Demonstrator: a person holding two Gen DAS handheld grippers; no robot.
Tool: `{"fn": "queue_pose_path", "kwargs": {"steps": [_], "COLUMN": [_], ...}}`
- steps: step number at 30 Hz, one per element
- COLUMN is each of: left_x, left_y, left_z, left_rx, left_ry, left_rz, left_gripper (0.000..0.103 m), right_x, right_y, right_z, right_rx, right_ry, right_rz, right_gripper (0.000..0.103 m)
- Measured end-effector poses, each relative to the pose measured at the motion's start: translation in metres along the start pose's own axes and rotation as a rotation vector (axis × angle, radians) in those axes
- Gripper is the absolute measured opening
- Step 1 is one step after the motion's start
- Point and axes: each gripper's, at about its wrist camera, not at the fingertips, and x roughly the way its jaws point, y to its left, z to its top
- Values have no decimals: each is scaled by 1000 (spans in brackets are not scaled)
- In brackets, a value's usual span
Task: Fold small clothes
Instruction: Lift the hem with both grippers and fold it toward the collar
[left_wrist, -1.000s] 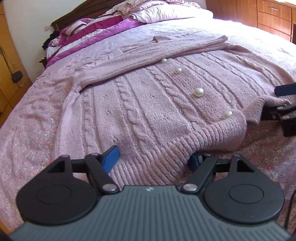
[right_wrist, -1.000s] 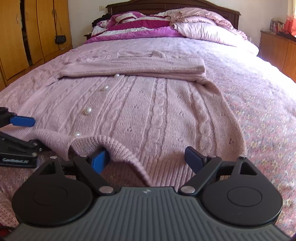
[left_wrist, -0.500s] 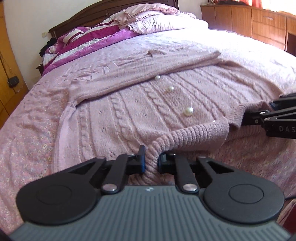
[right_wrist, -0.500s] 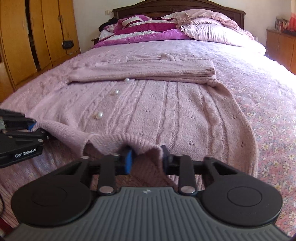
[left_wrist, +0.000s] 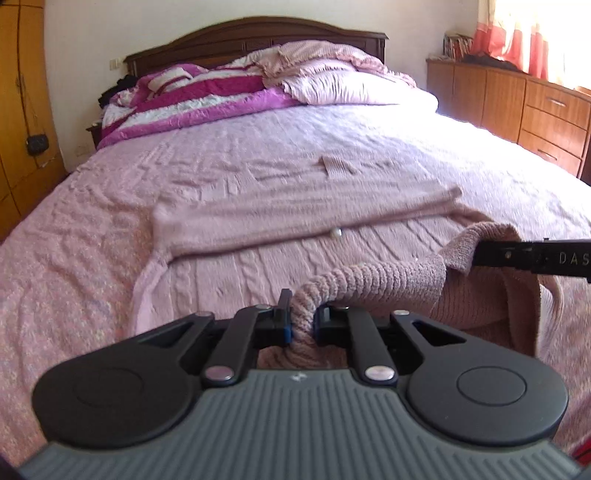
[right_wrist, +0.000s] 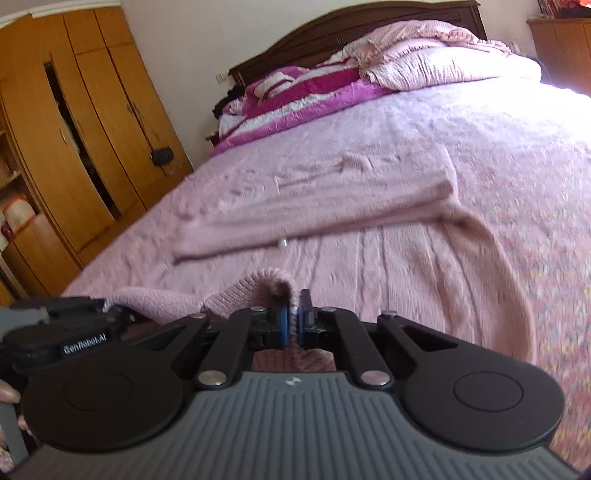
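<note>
We see a pink cable-knit cardigan (left_wrist: 369, 254) spread across the middle of the bed (left_wrist: 92, 258), its sleeves folded across the upper body as a flat band through the centre of both frames, with one pearl button (left_wrist: 336, 233) showing just below that band. In the left wrist view, the left gripper (left_wrist: 302, 325) sits at lower centre, clamped on the ribbed hem (left_wrist: 369, 280), which bunches up between its pads. The hem arcs up and right from there to the right gripper (left_wrist: 480, 254), which enters from the right edge and pinches the same hem, raised off the bed. In the right wrist view, the right gripper (right_wrist: 293, 325) is at lower centre; its jaws have just been closing and now press on a thin fold of the hem (right_wrist: 269, 280), which loops up above the blue pads. The left gripper (right_wrist: 110, 314) appears at the lower left edge. A pile of pink and magenta bedding (left_wrist: 258, 88) lies against the dark headboard (left_wrist: 255, 33) at the top, and wooden wardrobe doors (right_wrist: 92, 122) fill the upper left of the right wrist view.
</note>
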Motion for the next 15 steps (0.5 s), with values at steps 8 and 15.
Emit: {"fn": "queue_pose_path", "kwargs": {"steps": [8, 15], "left_x": [0, 2], "left_y": [5, 17], "left_z": [29, 60], "left_rx": [-22, -38], "left_ry": [-60, -120], "left_rz": [7, 19], "left_gripper": [12, 12], "right_x": [3, 9], "right_y": [10, 20], "right_z": [40, 73], "right_rx": [-31, -56], "right_ry": [-85, -160], "right_rz": [7, 21], "right_gripper": [5, 5]}}
